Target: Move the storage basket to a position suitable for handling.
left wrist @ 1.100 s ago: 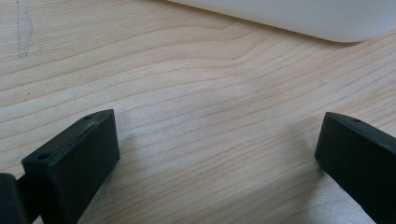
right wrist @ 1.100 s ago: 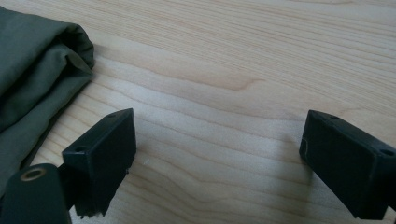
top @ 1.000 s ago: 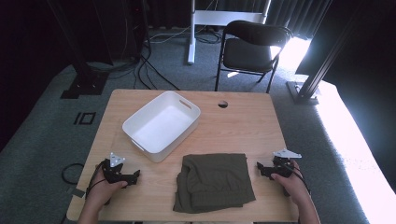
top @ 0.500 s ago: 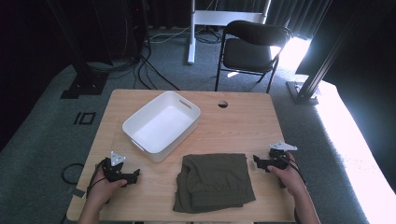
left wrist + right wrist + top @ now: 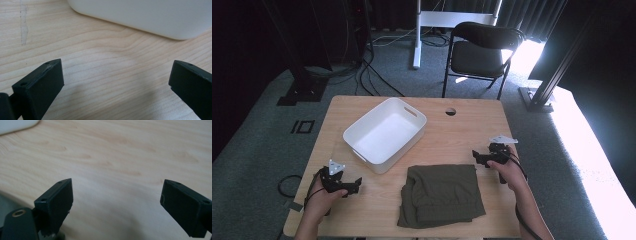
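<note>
A folded olive-green garment (image 5: 441,195) lies on the wooden table (image 5: 462,130) near its front edge. A white plastic bin (image 5: 385,134) stands empty behind it to the left. My left gripper (image 5: 358,183) rests low over the table left of the garment, jaws wide open over bare wood (image 5: 112,72), with the bin's wall (image 5: 150,17) just ahead. My right gripper (image 5: 474,156) hovers just right of the garment's far right corner, open, with nothing between its jaws above bare wood (image 5: 117,185).
A black folding chair (image 5: 479,52) stands on the carpet behind the table. A round hole (image 5: 450,111) sits in the tabletop near the far edge. Cables and stand bases lie on the floor at the back left. Bright sunlight falls at the right.
My right gripper has moved left and forward, toward the garment's far right corner. The left gripper has stayed put.
</note>
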Demonstrator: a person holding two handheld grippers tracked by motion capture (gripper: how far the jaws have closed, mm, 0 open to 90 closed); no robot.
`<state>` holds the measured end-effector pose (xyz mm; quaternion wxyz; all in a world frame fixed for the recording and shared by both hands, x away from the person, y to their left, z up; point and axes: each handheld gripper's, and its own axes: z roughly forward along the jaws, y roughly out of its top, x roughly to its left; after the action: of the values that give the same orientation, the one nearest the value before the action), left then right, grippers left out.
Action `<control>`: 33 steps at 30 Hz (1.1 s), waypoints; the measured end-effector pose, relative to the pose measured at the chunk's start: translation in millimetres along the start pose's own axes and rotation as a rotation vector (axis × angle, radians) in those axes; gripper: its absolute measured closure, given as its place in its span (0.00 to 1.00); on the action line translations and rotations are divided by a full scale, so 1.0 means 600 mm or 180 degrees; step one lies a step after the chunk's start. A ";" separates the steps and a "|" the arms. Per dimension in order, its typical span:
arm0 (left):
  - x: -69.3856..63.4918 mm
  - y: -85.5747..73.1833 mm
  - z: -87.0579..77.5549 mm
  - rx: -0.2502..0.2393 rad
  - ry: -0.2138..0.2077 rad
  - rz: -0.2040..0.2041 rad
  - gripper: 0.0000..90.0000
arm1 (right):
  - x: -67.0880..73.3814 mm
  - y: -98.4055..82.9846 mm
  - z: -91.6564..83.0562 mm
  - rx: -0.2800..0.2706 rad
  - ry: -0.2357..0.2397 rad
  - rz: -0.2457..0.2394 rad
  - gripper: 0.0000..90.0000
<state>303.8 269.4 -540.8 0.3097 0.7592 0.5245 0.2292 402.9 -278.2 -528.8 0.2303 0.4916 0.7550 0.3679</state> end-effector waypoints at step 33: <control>0.013 0.083 -0.039 -0.0458 0.0015 -0.0112 0.01 | 0.133 0.184 0.099 -0.0381 0.0513 -0.0461 0.12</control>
<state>323.5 269.4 -488.4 0.3661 0.7251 0.5207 0.2627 475.6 -158.8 -478.4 0.2237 0.3900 0.7812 0.4330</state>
